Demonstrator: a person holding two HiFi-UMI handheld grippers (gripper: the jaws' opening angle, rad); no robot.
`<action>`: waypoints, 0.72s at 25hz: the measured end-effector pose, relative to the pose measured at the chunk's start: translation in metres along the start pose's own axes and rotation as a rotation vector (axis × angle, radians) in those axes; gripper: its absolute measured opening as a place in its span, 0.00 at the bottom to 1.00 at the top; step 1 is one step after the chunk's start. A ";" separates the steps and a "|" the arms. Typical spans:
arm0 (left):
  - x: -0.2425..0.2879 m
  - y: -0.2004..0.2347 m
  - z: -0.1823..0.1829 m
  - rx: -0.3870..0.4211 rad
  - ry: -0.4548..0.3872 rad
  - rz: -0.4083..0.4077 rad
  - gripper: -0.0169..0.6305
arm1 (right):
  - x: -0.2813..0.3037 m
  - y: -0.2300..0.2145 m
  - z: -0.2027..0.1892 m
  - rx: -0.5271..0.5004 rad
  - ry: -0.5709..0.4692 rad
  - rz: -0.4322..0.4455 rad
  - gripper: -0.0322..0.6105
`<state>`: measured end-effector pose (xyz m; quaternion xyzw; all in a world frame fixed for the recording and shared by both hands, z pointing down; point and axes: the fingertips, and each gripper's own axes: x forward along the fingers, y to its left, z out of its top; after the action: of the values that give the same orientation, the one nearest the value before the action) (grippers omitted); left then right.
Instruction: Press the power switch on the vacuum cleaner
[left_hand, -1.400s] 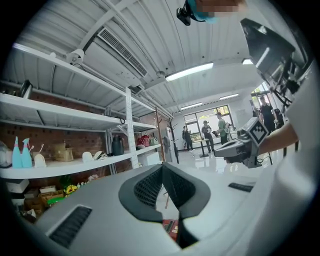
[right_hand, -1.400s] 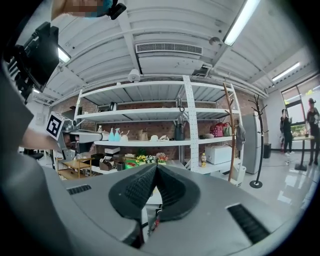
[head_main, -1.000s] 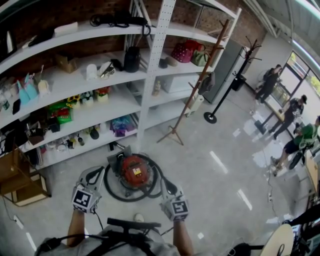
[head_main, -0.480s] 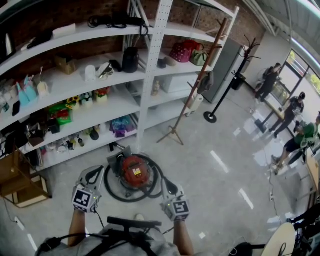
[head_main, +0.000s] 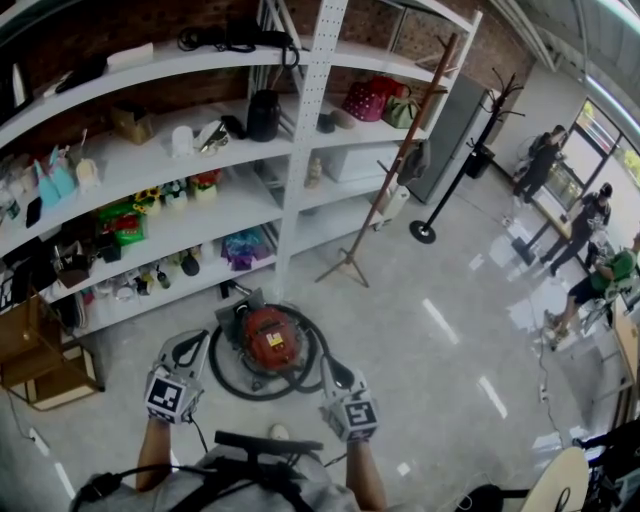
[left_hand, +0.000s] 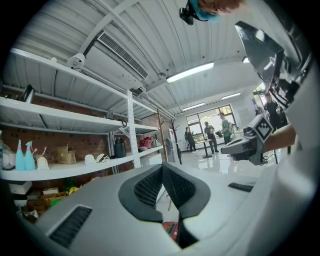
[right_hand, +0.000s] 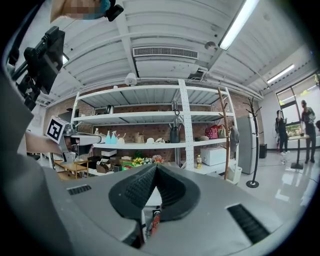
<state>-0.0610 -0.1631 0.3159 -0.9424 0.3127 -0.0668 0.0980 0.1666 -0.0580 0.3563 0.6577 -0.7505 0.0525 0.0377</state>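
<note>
Red canister vacuum cleaner (head_main: 268, 338) sits on the pale floor (head_main: 430, 380), ringed by its black hose (head_main: 225, 375), before the white shelving (head_main: 300, 190). The left hand-held gripper (head_main: 193, 345) and right hand-held gripper (head_main: 330, 365) hover either side of it, each with jaws clenched together on nothing, touching neither vacuum nor hose.

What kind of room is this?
Probably a storeroom or workshop: long white metal shelves packed with household things, a round red vacuum cleaner on the shiny grey floor, a wooden coat stand.
</note>
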 end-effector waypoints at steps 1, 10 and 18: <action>-0.001 0.000 -0.001 0.001 0.001 0.001 0.04 | 0.000 0.001 0.000 0.004 0.000 0.001 0.06; -0.001 -0.001 -0.002 -0.002 0.011 0.008 0.04 | 0.003 0.006 0.001 0.002 0.001 0.029 0.06; -0.002 -0.001 0.000 0.002 0.006 0.014 0.04 | 0.003 0.005 0.000 -0.007 -0.003 0.034 0.06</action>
<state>-0.0617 -0.1615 0.3164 -0.9398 0.3197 -0.0692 0.0986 0.1614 -0.0604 0.3568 0.6448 -0.7618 0.0494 0.0380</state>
